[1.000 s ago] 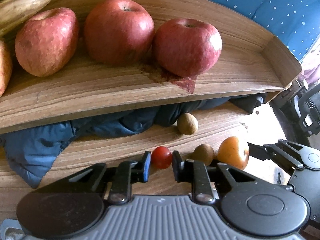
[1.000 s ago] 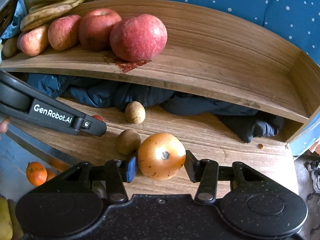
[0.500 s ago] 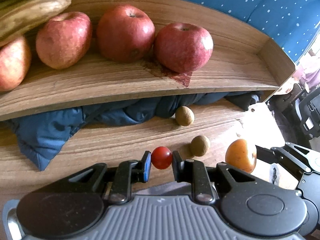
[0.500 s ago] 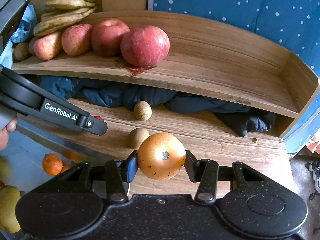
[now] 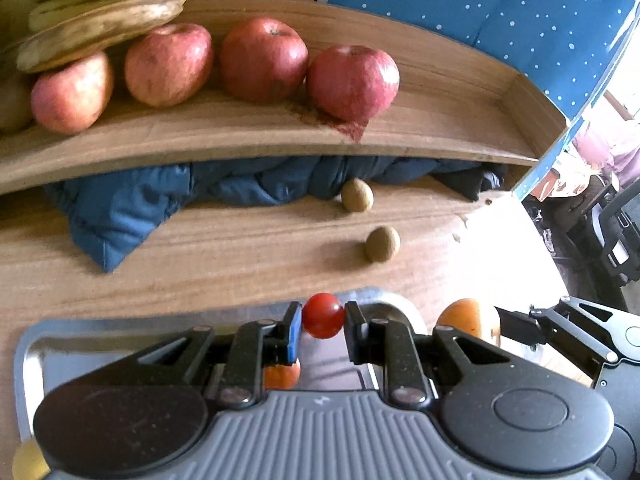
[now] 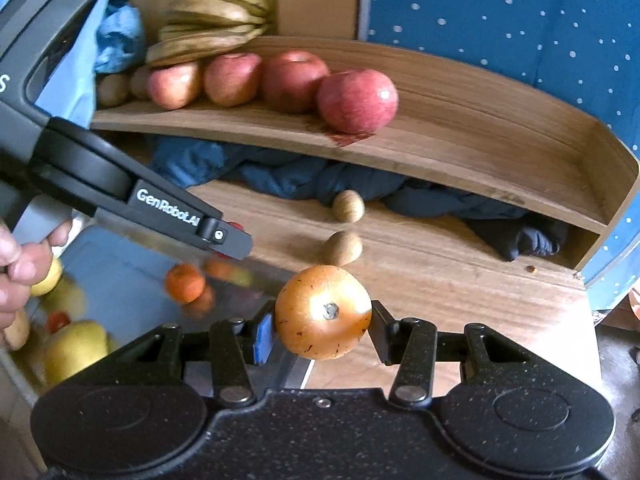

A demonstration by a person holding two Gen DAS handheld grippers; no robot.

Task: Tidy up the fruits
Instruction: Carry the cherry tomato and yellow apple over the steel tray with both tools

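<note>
Nearest me, my left gripper is clamped on a small red cherry tomato, holding it above the far rim of a metal tray. My right gripper is clenched on an orange-yellow round fruit, stem end facing the camera, over the tray's right edge where metal meets wood. In the right wrist view the tray's shiny floor carries a small orange citrus with its reflection, a yellow-green fruit and a bit of red at the left; motion blur hides what else lies there. A person's hand grips the left tool's handle at the left border.

Past the tray runs a wooden tabletop, sunlit to near white on its right side. Two brown kiwis lie on it apart from each other: the nearer kiwi and the farther kiwi, which touches a crumpled dark blue cloth stuffed beneath a raised wooden shelf.

On the shelf stand four red apples in a row, a red stain under the rightmost, with bananas lying on top of the leftmost apple. Behind is a blue fabric with white dots.
</note>
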